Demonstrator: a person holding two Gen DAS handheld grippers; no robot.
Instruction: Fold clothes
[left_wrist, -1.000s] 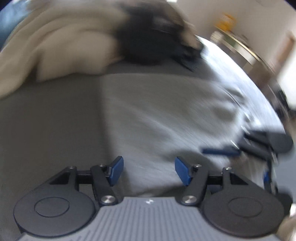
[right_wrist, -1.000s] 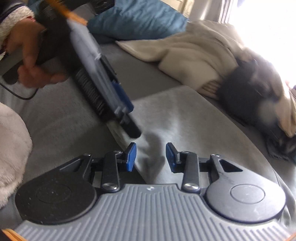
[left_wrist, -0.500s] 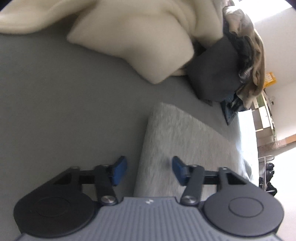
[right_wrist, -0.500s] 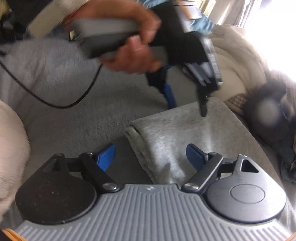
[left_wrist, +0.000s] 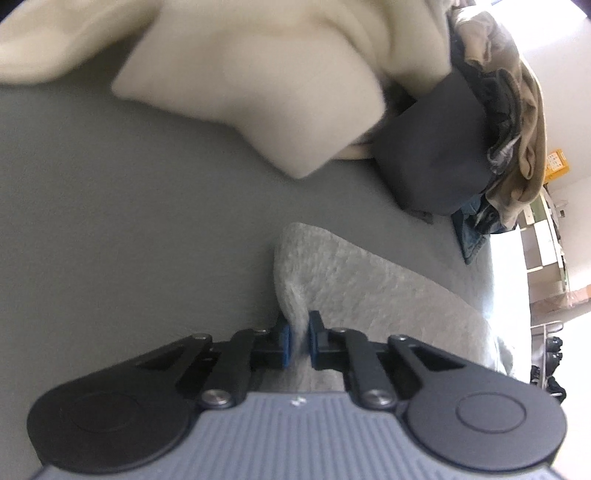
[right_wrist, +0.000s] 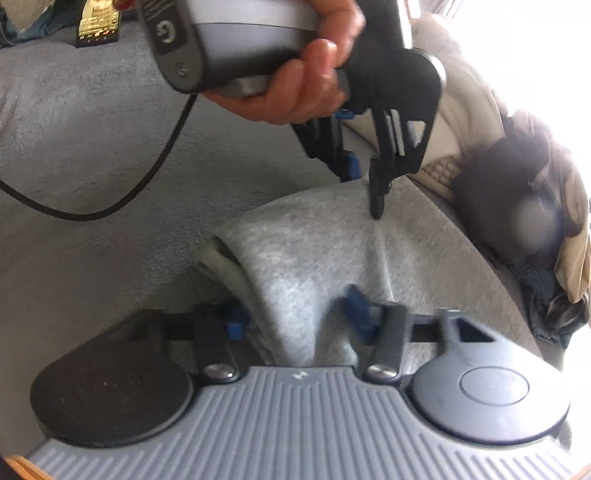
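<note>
change since earlier: half a second ago both sets of jaws were standing wide over the grey garment (left_wrist: 369, 291); now they're pinching in on its folded edge.
left gripper (left_wrist: 298, 341): clamping down on a ridge of the grey fabric, blue pads squeezing it from both sides.
right gripper (right_wrist: 295, 314): jaws closing, with a bunch of the garment's corner between them.
left hand (right_wrist: 295, 88): wrapping round its handle, tool tilting steeply downward onto the cloth's far edge.
garment spot: lying folded on the grey couch (left_wrist: 129, 221), near a cream blanket (left_wrist: 258, 92).
</note>
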